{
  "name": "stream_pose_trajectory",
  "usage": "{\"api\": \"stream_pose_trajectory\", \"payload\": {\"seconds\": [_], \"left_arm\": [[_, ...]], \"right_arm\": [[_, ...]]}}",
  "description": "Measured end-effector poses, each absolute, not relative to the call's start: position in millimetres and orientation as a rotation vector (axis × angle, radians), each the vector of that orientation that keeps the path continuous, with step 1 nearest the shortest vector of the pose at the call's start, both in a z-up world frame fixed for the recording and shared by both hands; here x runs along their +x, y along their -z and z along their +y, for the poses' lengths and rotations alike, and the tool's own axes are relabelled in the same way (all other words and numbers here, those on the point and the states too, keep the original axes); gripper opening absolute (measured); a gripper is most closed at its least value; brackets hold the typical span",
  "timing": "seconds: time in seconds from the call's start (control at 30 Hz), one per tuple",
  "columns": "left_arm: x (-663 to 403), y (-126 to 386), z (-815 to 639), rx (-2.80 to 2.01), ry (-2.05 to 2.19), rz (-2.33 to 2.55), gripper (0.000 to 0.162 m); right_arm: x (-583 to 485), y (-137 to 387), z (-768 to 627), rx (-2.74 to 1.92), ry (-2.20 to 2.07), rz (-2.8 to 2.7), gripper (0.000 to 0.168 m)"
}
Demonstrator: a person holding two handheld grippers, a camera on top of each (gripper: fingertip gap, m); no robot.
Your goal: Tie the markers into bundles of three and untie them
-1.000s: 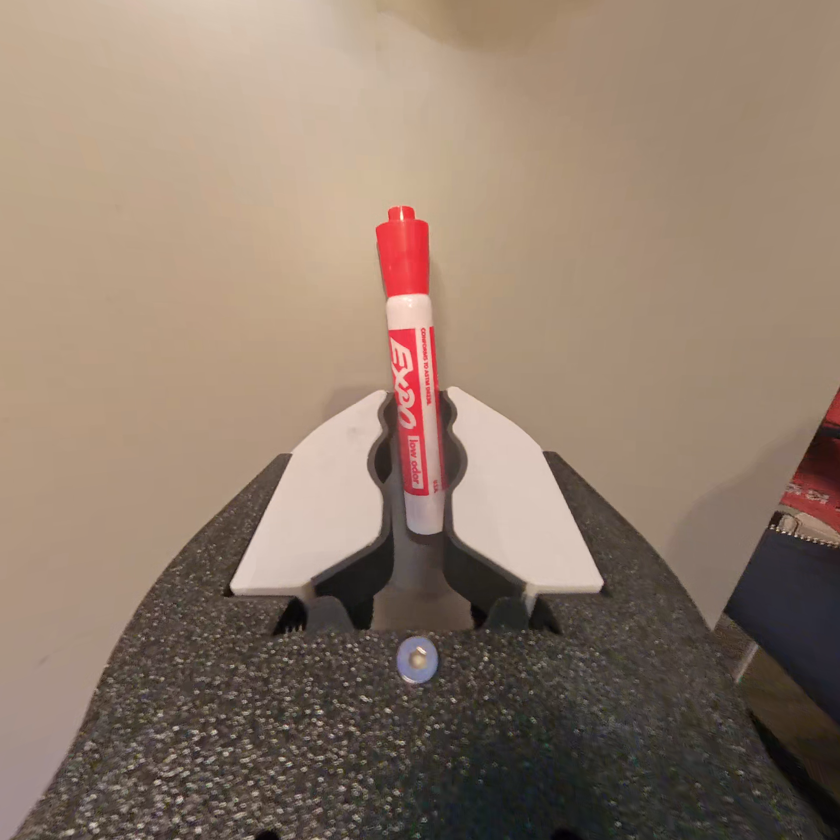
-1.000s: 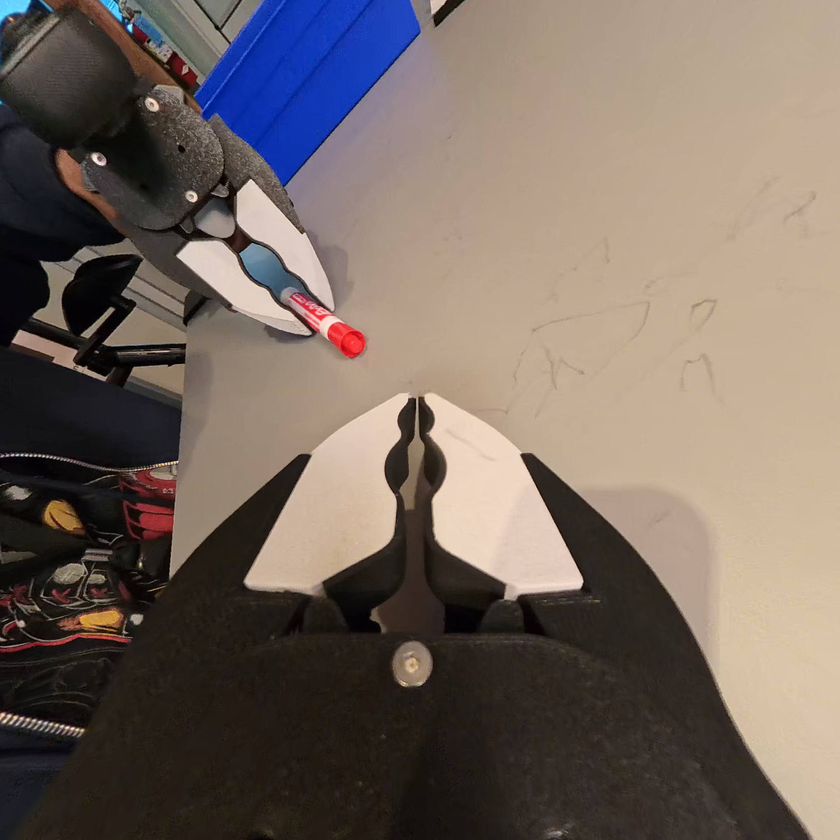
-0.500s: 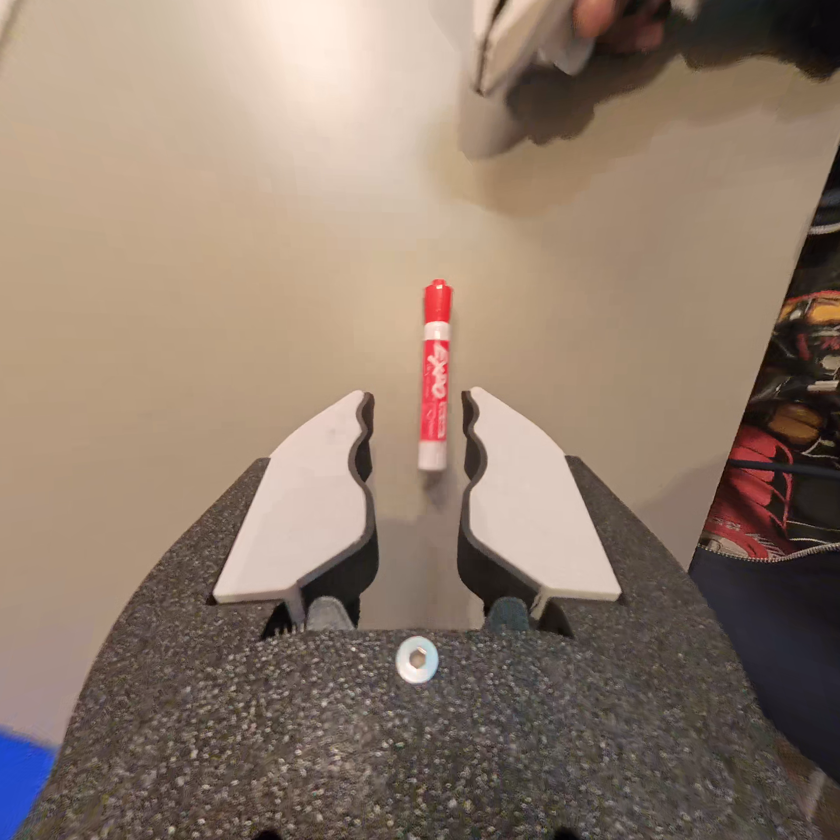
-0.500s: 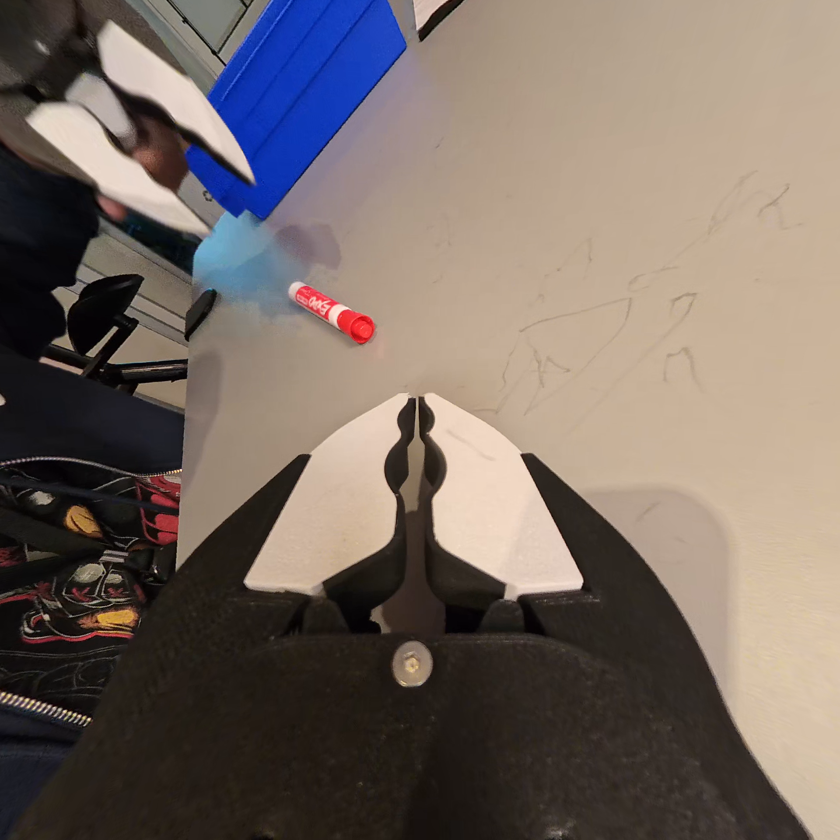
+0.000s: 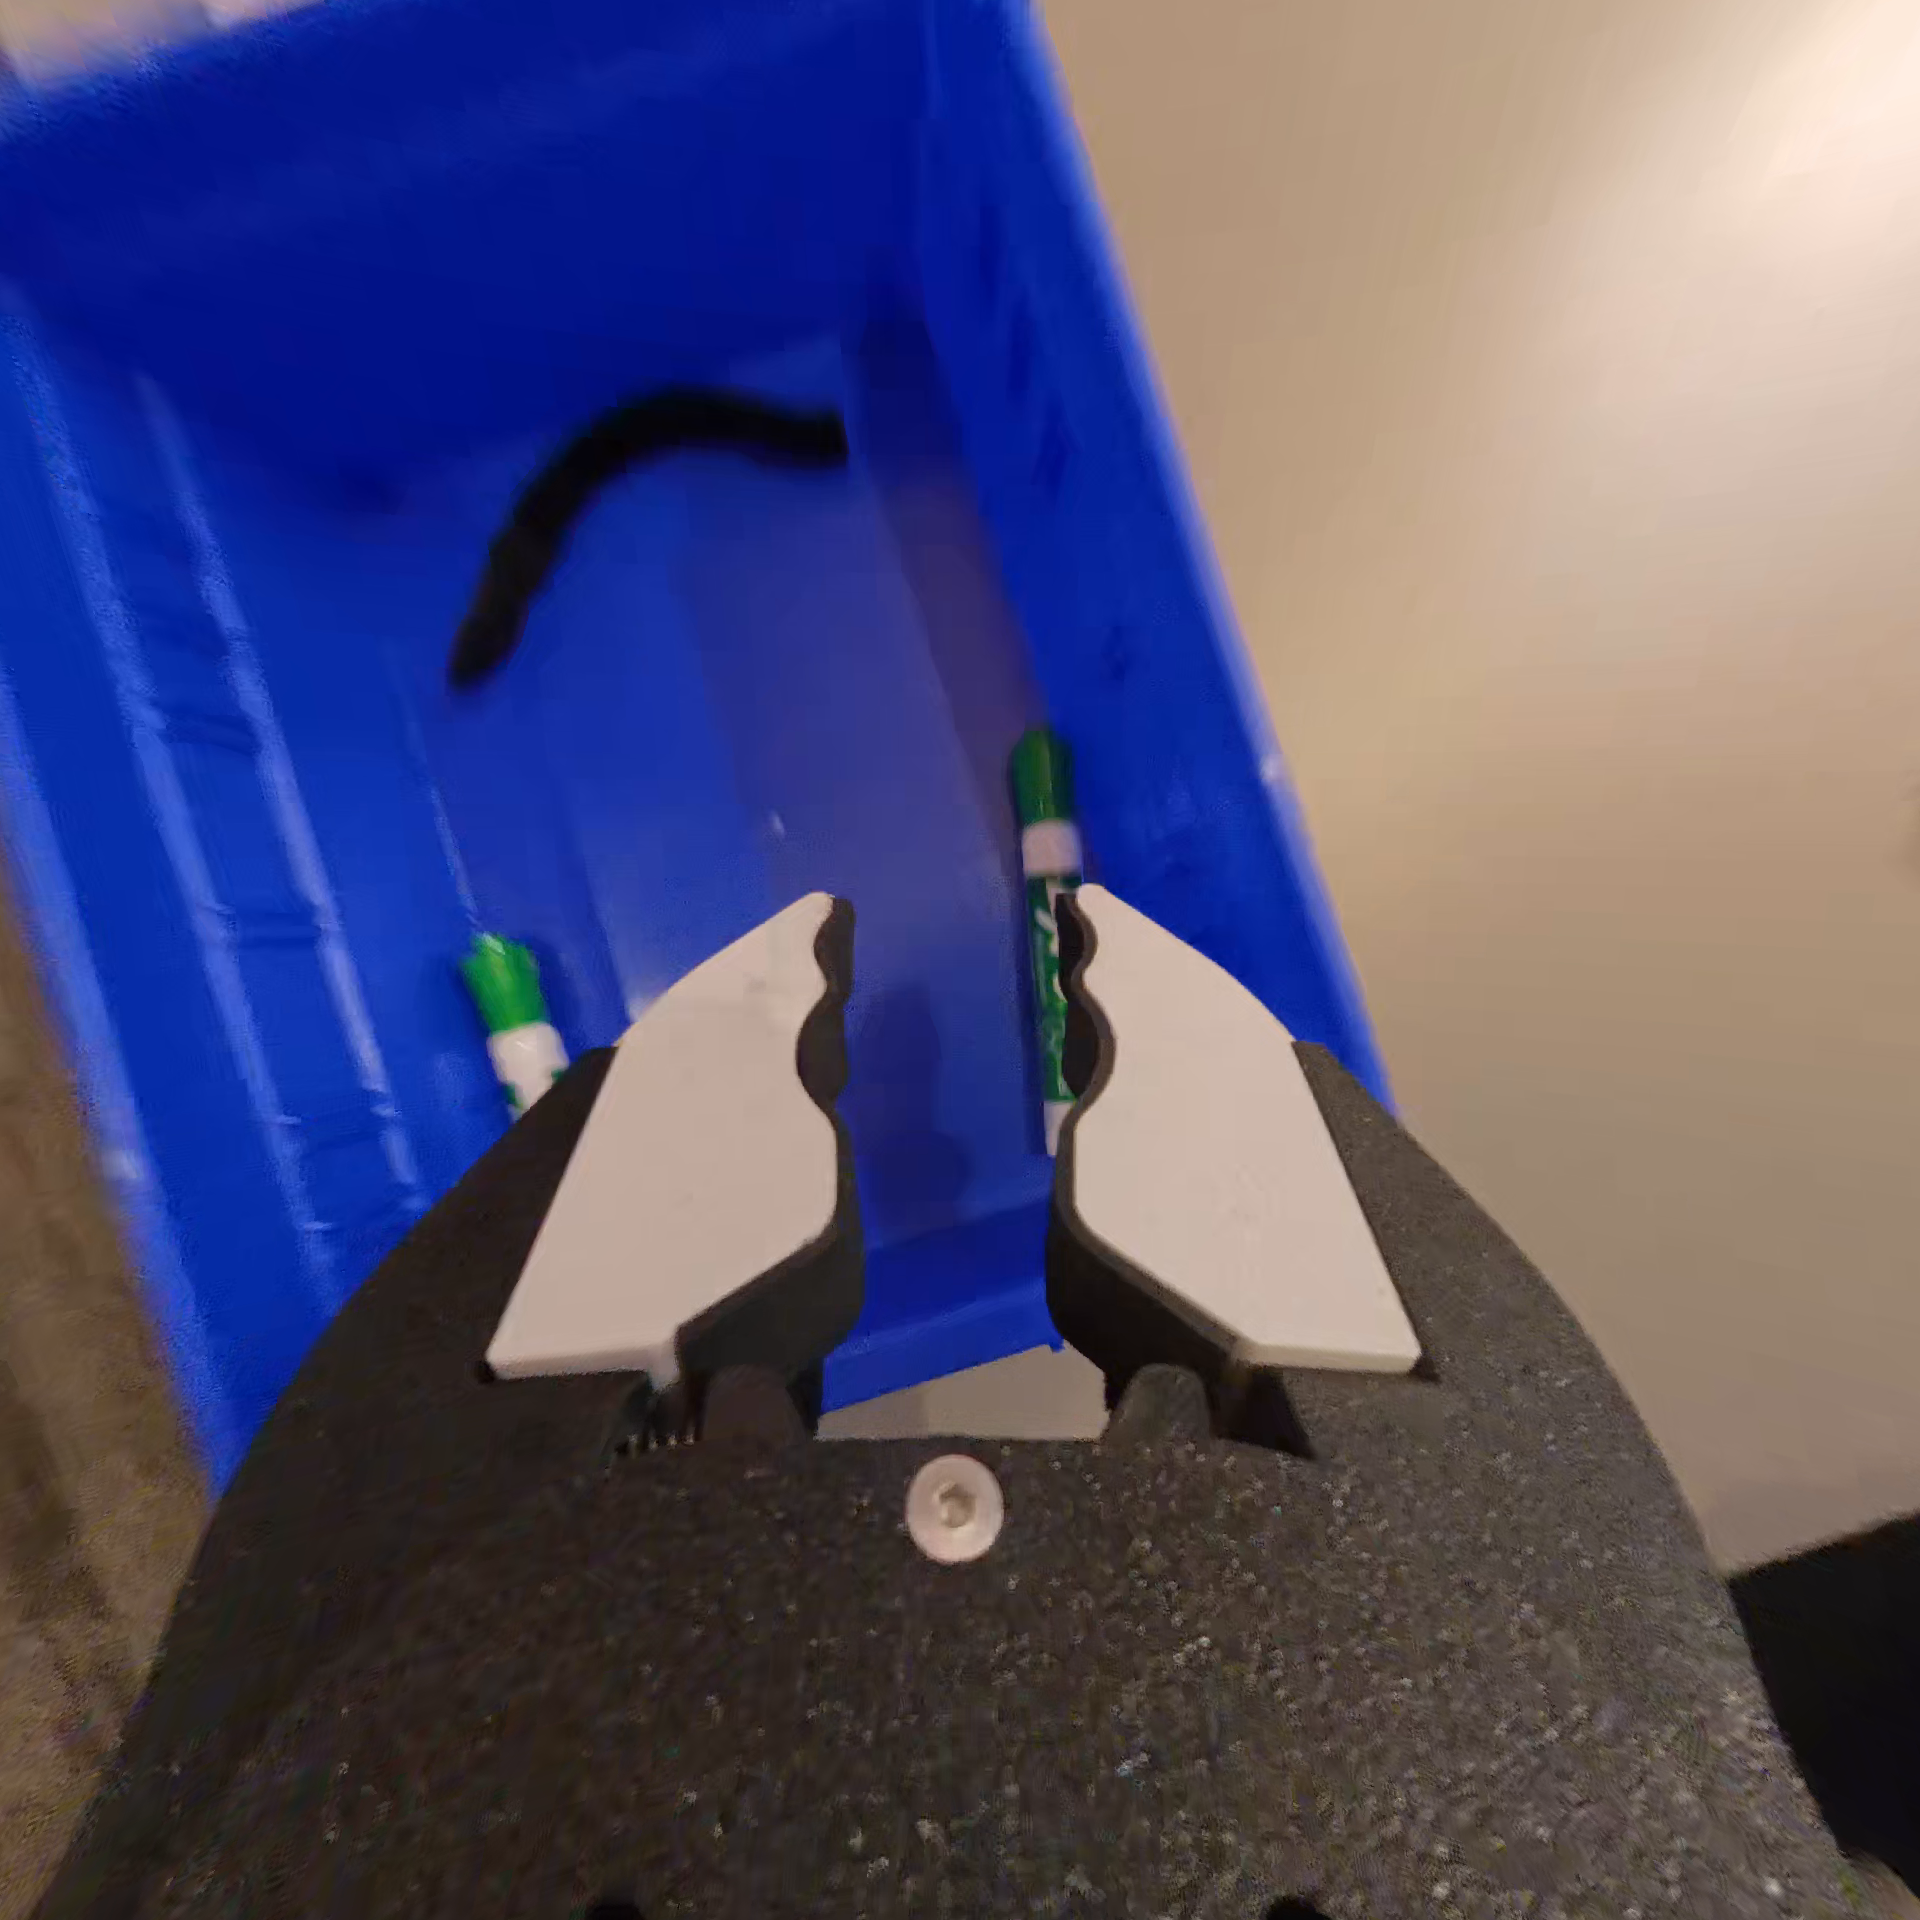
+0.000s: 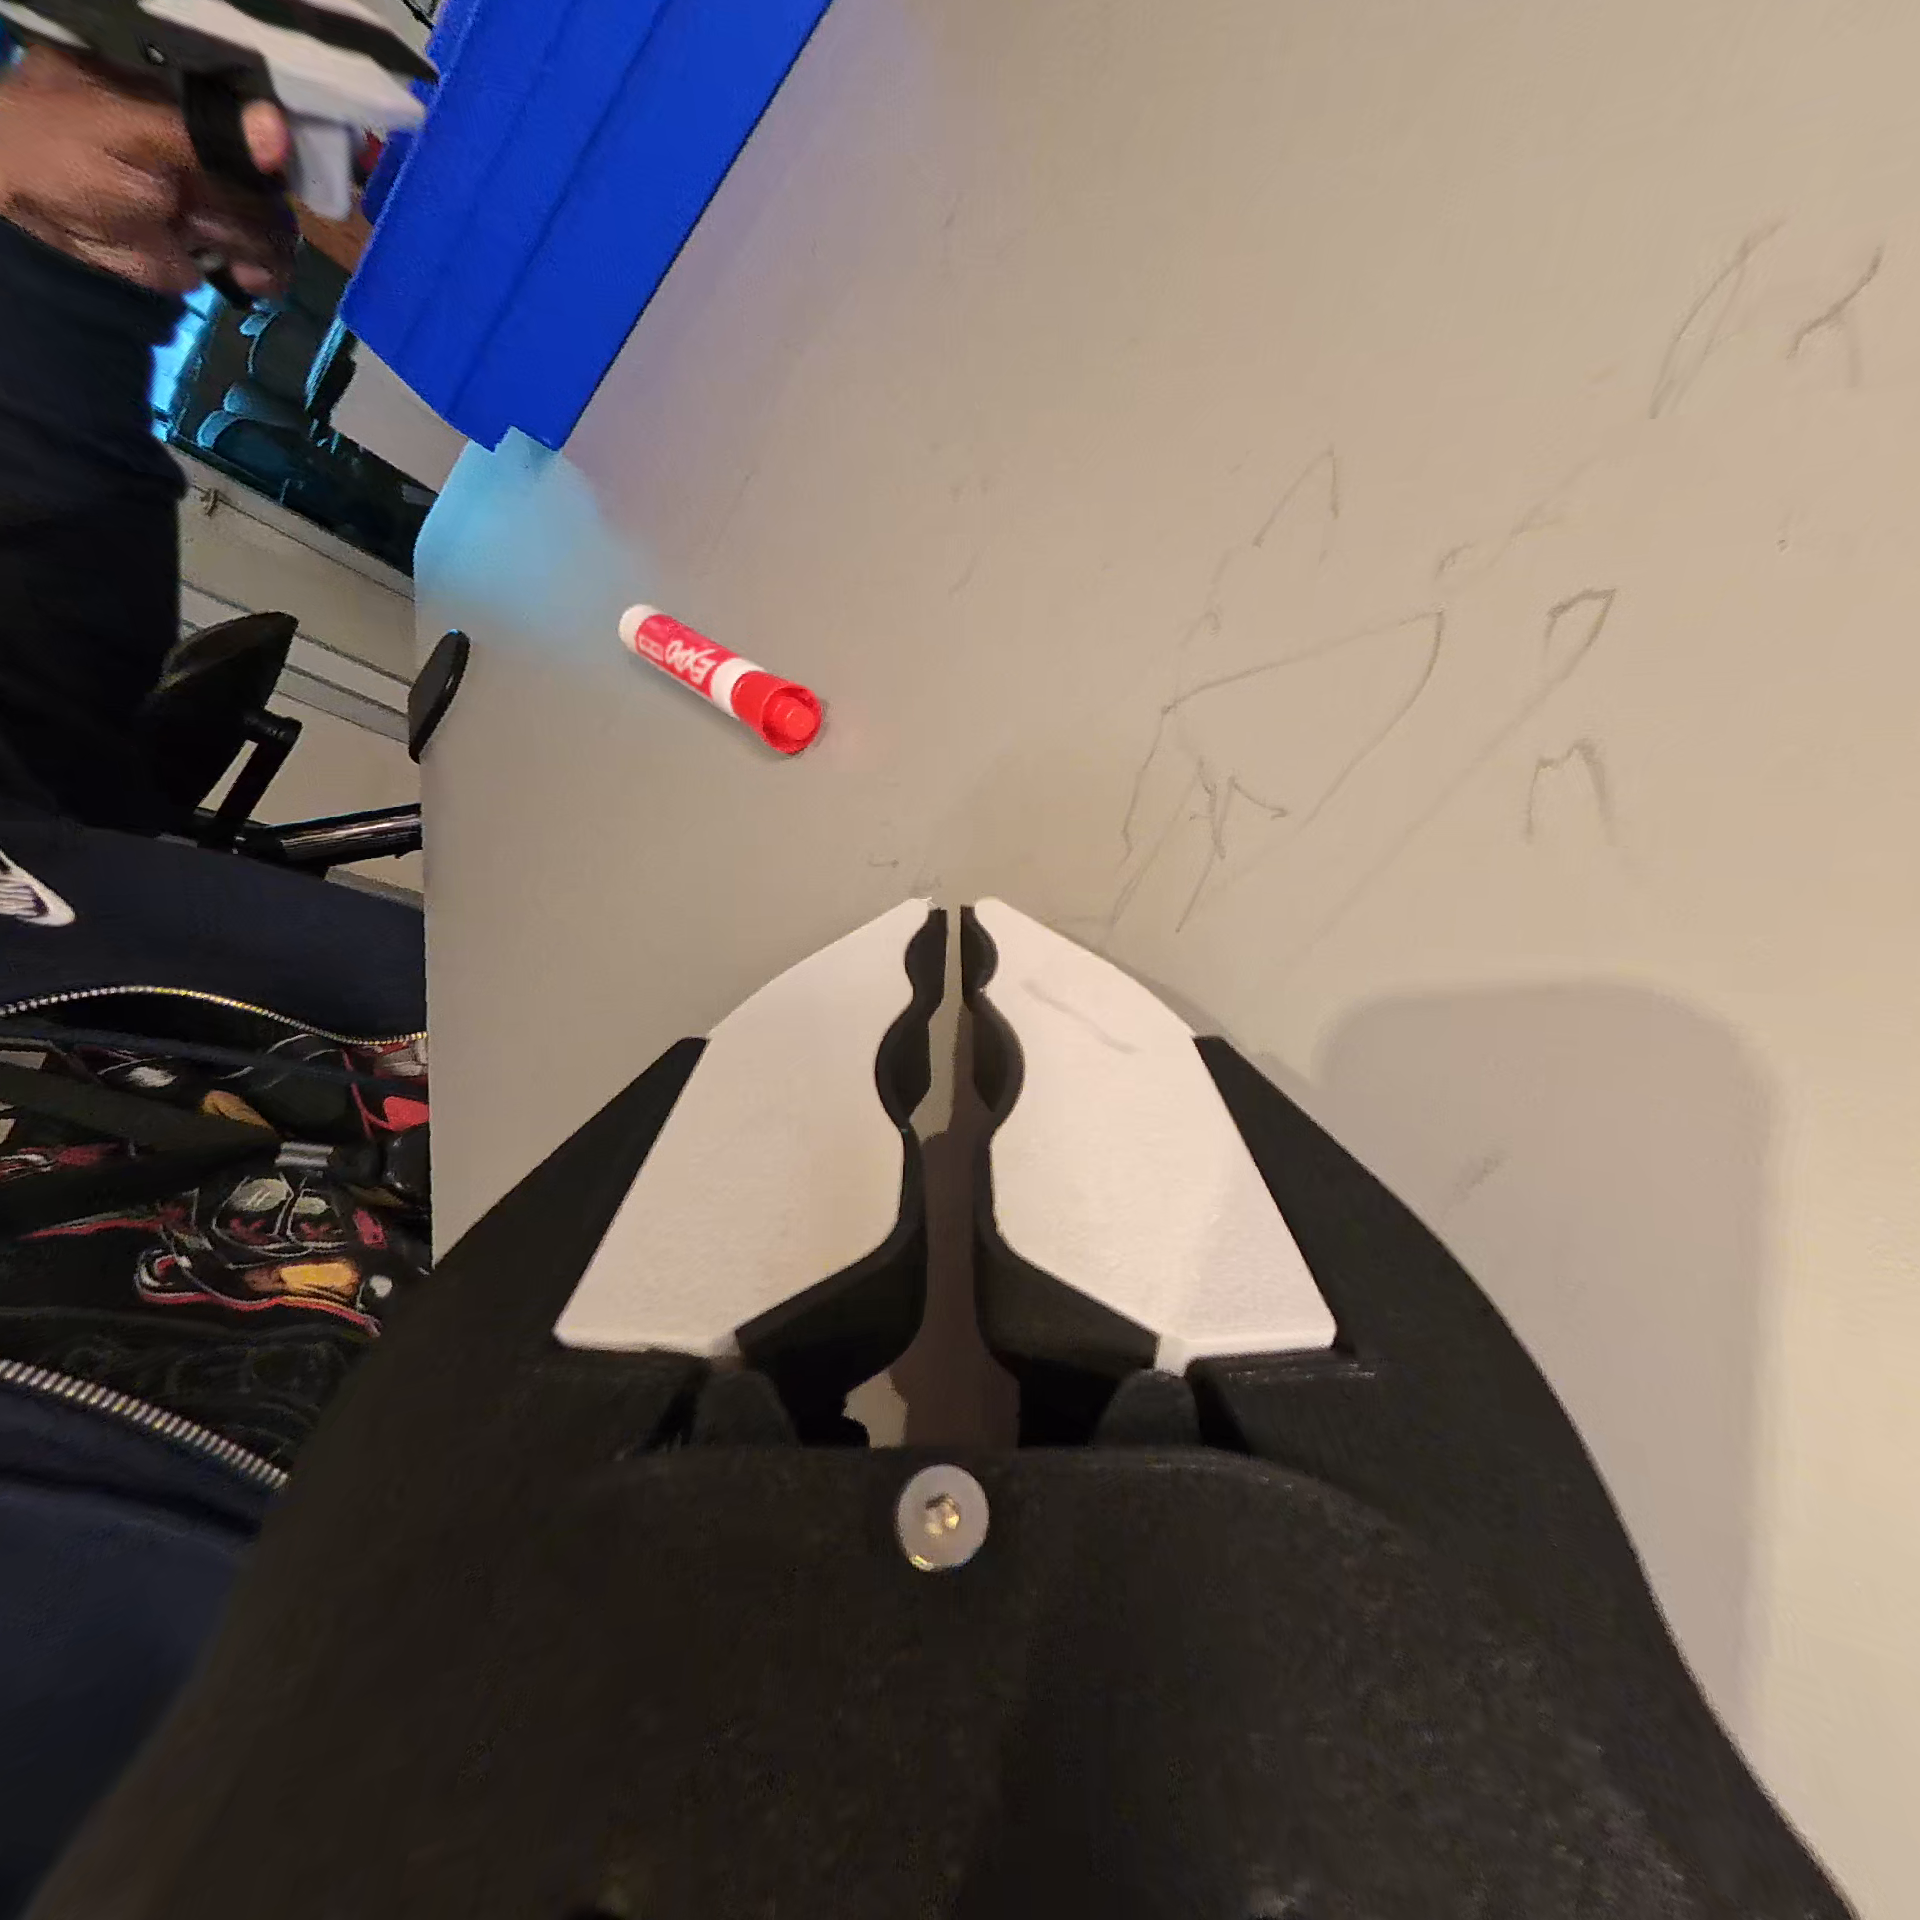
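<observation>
Red-capped, the dry-erase marker (image 6: 720, 678) lies flat on the beige desk (image 6: 1351, 520) near its edge, long axis slanted, cap end pointing toward the right gripper (image 6: 954, 914), whose fingers are nearly together on nothing. Beyond it the left gripper (image 5: 954, 914), fingers apart and empty, hangs over a blue bin (image 5: 1143, 623) holding two green markers (image 5: 1047, 894) (image 5: 511, 1013), lengthwise, caps away, and a curved black tie (image 5: 613, 488).

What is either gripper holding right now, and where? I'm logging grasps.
Nothing. The left gripper is open above the blue bin; the right gripper is shut, empty.
</observation>
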State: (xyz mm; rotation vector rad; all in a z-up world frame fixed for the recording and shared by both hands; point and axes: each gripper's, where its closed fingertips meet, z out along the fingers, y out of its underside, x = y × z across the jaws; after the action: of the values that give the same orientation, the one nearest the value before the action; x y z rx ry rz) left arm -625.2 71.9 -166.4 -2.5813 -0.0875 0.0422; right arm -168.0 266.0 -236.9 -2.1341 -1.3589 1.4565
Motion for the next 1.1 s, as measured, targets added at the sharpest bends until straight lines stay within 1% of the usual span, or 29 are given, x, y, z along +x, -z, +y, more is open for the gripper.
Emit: {"api": "stream_pose_trajectory", "payload": {"seconds": [0.07, 0.13, 0.27, 0.3, 0.37, 0.4, 0.53, 0.6, 0.67, 0.77, 0.83, 0.9, 1.0, 1.1], "left_arm": [[-622, 198, 62, -2.661, 0.069, -0.099, 0.041], [-619, 221, 57, -2.714, 0.070, -0.055, 0.043], [-610, 245, 54, -2.795, 0.019, 0.099, 0.046], [-609, 248, 54, -2.803, -0.007, 0.134, 0.044], [-608, 259, 50, -2.853, -0.063, 0.220, 0.026], [-605, 258, 53, -2.828, -0.070, 0.259, 0.020], [-613, 256, 50, -2.845, -0.087, 0.268, 0.019], [-621, 244, 51, -2.810, -0.076, 0.199, 0.019], [-630, 219, 54, -2.745, -0.095, 0.134, 0.019], [-626, 168, 67, -2.623, -0.151, 0.127, 0.019], [-597, 136, 83, -2.546, -0.156, 0.210, 0.019], [-545, 118, 104, -2.489, -0.105, 0.375, 0.018], [-448, 129, 133, -2.466, 0.107, 0.665, 0.018], [-373, 166, 151, -2.484, 0.287, 0.943, 0.019]], "right_arm": [[-169, 238, 267, -2.153, -1.455, -1.358, 0.002], [-169, 239, 268, -2.164, -1.455, -1.349, 0.001], [-169, 240, 269, -2.171, -1.428, -1.341, 0.000], [-169, 241, 269, -2.169, -1.414, -1.343, 0.000], [-169, 241, 269, -2.161, -1.384, -1.349, 0.000], [-169, 242, 269, -2.157, -1.372, -1.352, 0.000], [-169, 241, 269, -2.147, -1.368, -1.354, 0.000], [-169, 240, 268, -2.143, -1.390, -1.355, 0.001], [-169, 239, 267, -2.138, -1.419, -1.355, 0.001], [-168, 237, 266, -2.126, -1.452, -1.363, 0.002], [-169, 236, 264, -2.111, -1.457, -1.382, 0.002], [-169, 236, 262, -2.098, -1.451, -1.397, 0.002], [-169, 235, 261, -2.082, -1.448, -1.410, 0.002], [-167, 231, 260, -2.043, -1.461, -1.412, 0.002]]}}
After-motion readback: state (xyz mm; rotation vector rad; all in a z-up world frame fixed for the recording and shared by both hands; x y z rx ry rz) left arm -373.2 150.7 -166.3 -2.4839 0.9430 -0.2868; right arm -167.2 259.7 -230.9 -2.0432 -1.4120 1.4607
